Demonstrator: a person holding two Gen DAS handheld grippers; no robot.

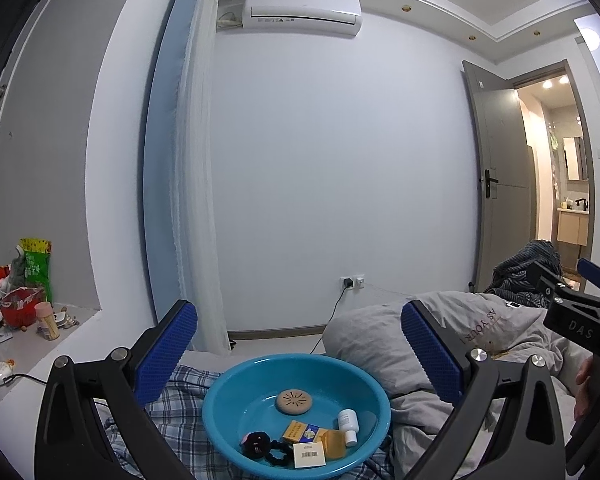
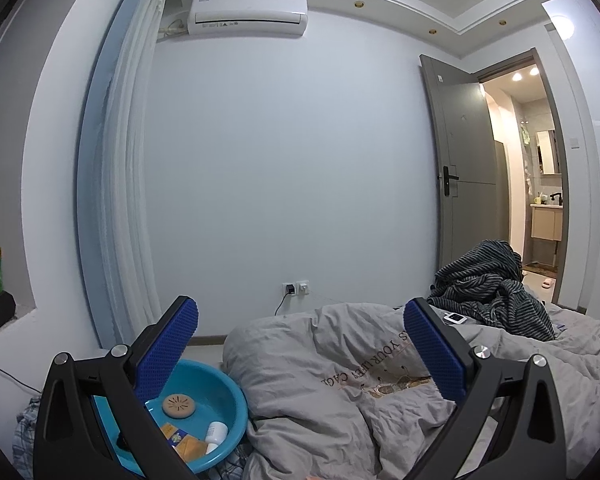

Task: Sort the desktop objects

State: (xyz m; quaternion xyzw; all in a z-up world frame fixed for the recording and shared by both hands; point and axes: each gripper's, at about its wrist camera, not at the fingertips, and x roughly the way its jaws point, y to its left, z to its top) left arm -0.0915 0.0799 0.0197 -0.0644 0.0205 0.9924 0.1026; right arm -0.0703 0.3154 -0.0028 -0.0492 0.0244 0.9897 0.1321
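blue basin: one disc, one bottle, three boxes; both claws wide, empty

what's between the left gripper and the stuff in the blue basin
Nothing visible. The left gripper is open and empty above the basin, whose top is uncovered. The round tan disc and white bottle lie exposed inside.

Both grippers gape, blue pads wide apart: the left gripper fills its frame's bottom, the right gripper likewise, holding nothing.
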